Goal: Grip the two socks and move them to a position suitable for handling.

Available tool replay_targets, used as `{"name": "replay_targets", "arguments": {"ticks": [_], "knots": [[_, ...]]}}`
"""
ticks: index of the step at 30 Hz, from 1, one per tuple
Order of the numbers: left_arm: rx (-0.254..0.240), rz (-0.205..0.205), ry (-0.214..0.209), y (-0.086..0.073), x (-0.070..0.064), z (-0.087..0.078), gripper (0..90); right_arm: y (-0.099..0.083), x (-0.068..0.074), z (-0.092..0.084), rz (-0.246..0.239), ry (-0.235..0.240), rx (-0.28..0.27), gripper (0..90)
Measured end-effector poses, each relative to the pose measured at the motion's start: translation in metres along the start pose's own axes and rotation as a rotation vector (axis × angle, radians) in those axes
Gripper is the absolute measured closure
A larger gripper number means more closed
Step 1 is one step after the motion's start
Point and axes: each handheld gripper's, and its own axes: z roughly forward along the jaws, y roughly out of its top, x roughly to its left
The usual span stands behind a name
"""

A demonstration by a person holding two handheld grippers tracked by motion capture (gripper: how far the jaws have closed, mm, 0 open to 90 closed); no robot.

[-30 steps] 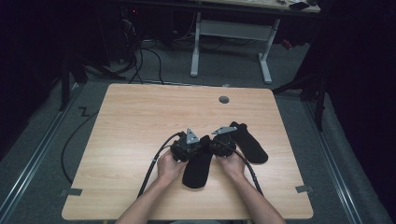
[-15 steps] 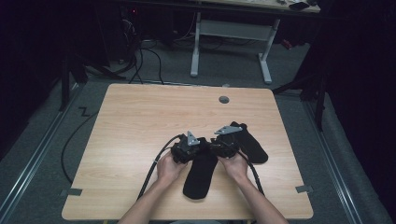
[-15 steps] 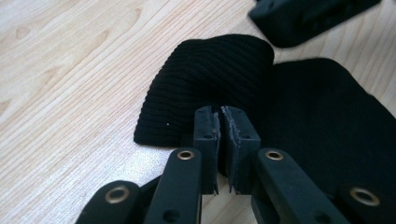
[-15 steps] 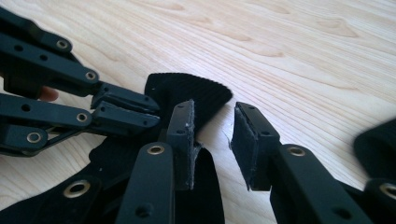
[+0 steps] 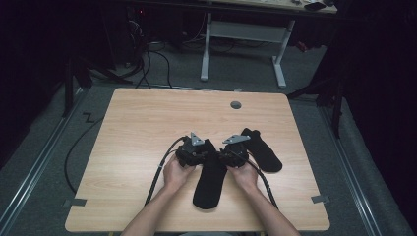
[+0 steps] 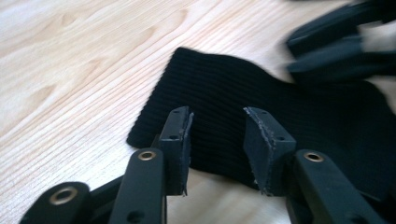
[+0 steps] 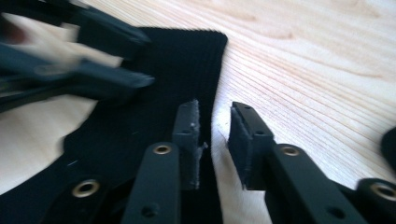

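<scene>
Black ribbed sock (image 6: 261,102) lying flat beneath the left gripper (image 6: 217,140), whose part-open jaws, just opened, hold nothing; right gripper (image 7: 215,135) likewise part-open over the sock's edge.

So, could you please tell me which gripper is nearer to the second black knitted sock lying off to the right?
Right. The right gripper sits just beside that sock; the left gripper is farther off.

Crowded at the near edge, wide open beyond

Both grippers sit side by side at the table's (image 5: 137,128) six o'clock, the left gripper (image 5: 193,150) and right gripper (image 5: 232,153) nearly touching over the near sock (image 5: 210,179), so there's barely a gap between them. The second sock (image 5: 260,150) blocks the three o'clock side. From nine round to twelve it's bare wood, bar a small grey disc (image 5: 236,104) at twelve.
</scene>
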Motion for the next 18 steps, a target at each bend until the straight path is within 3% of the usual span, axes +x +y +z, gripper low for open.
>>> {"name": "replay_targets", "arguments": {"ticks": [4,8,11,14,18], "knots": [[0.005,-0.033,0.021,0.007,0.008,0.006,57.1,-0.012,0.006,-0.016,-0.024,0.050,-0.032,68.2],[-0.006,-0.061,-0.003,0.013,0.012,0.005,52.2,-0.020,0.011,-0.010,-0.052,0.048,0.004,67.6],[-0.027,-0.051,-0.018,0.010,0.006,-0.004,48.7,-0.022,0.010,-0.004,-0.039,0.032,0.006,67.8],[-0.028,-0.016,-0.021,0.003,-0.003,-0.014,46.7,-0.019,0.011,-0.002,-0.043,0.021,0.007,67.7],[-0.014,-0.020,-0.031,-0.004,-0.009,-0.013,46.1,-0.019,0.012,-0.001,-0.053,0.019,0.004,68.0]]}}
